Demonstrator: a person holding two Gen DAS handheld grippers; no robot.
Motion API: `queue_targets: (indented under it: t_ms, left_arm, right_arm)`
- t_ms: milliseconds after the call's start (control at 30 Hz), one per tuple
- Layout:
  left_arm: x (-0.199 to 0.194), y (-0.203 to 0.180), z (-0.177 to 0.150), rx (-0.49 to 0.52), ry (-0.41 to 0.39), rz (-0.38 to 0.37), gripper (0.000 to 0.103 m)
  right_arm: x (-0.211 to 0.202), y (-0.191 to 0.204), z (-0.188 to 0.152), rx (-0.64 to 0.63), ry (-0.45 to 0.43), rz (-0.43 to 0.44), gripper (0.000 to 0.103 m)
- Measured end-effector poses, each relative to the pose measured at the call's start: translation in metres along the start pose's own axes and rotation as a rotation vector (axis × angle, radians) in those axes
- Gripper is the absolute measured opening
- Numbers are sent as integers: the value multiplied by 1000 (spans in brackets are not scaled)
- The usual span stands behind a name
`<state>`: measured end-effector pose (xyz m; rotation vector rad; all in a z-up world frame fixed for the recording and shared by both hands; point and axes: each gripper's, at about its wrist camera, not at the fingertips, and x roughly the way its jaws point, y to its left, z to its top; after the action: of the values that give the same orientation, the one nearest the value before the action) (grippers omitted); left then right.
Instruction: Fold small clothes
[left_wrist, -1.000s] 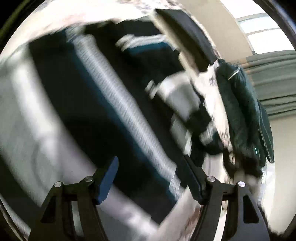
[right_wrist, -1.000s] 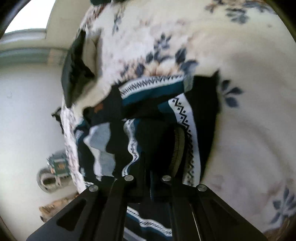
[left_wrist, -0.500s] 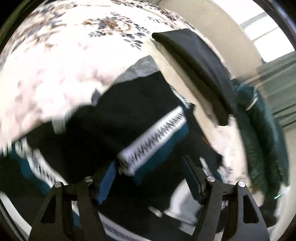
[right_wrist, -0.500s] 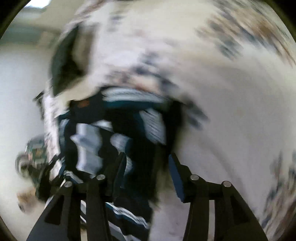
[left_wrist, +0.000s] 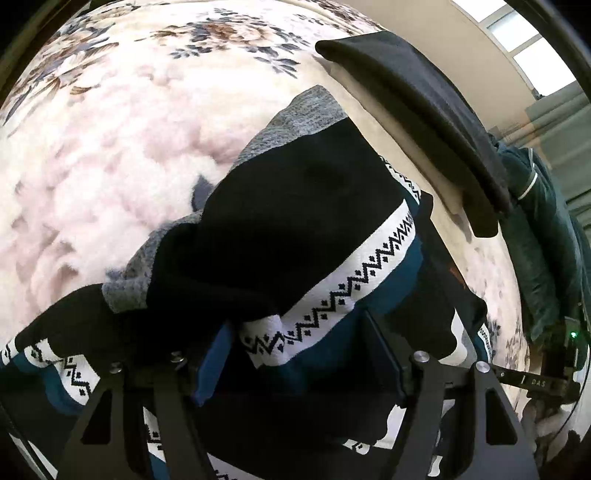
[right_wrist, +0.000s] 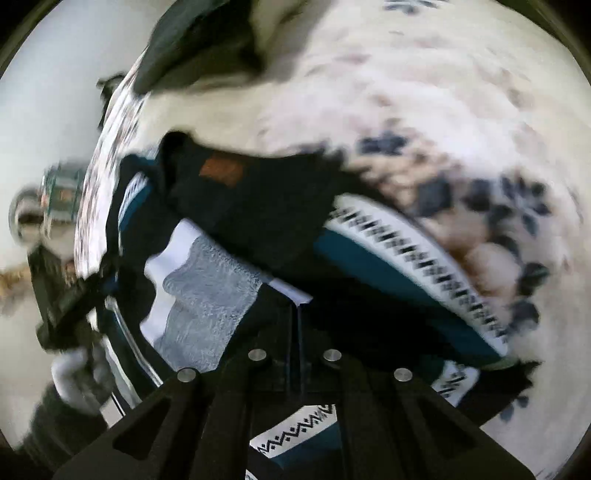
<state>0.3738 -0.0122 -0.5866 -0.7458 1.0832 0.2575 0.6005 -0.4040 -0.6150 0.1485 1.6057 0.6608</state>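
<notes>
Black knit sweater (left_wrist: 295, 206) with white zigzag band and teal stripe, grey patches, bunched on floral blanket (left_wrist: 110, 129), folded over itself. Left gripper (left_wrist: 295, 354) low over sweater, fingers (left_wrist: 212, 365) spread wide, white-and-teal band edge sitting between them, not pinched. Blue pad visible on the left finger. Flat black item (left_wrist: 424, 103) just past sweater, resting on cream edge; dark green jacket (left_wrist: 535, 236) beyond it at right. Other gripper body marked DAS (left_wrist: 535, 384) visible at lower right of left view. Right view blurred. Right gripper (right_wrist: 295, 317) fingers (right_wrist: 284, 332) pressed together, narrow slit only, clamped on black sweater (right_wrist: 258, 206) fabric at the fold; fabric covers the tips, so exact grip point hard to tell. Brown patch label (right_wrist: 221, 171) on black part, upper centre. Grey-white panel (right_wrist: 207, 295) left of fingers, zigzag band (right_wrist: 424, 258) curving off to right over blanket (right_wrist: 406, 92). Small zigzag strip under gripper body near bottom. Black item (right_wrist: 192, 40) at top left of right view, blurred. Gloved hand (right_wrist: 74, 373) with left gripper at far left edge, blurred.
</notes>
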Motion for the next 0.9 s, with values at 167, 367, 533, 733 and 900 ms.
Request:
queue_targets:
  t_ms: [167,367,533,733,900]
  left_arm:
    - [-36,-7,-14,32,-58,9,68]
    - [-111,-25,-133,203,2,70,68]
    - [-131,-37,-276,265,294,53,68]
    - [-122,-59,-398,361,558,44,68]
    - [-89,-61,-424,473,578,165,68]
  right_arm:
    - [-28,-29,-12,122,0,38,38]
    - [-80,-82,-71,286,-73,131,47]
    - [-84,-121,-125,373,-24,67,47]
    - [-86,-149,-169,433,30,26,47]
    - [-78,-152,-176,436,37,61,47]
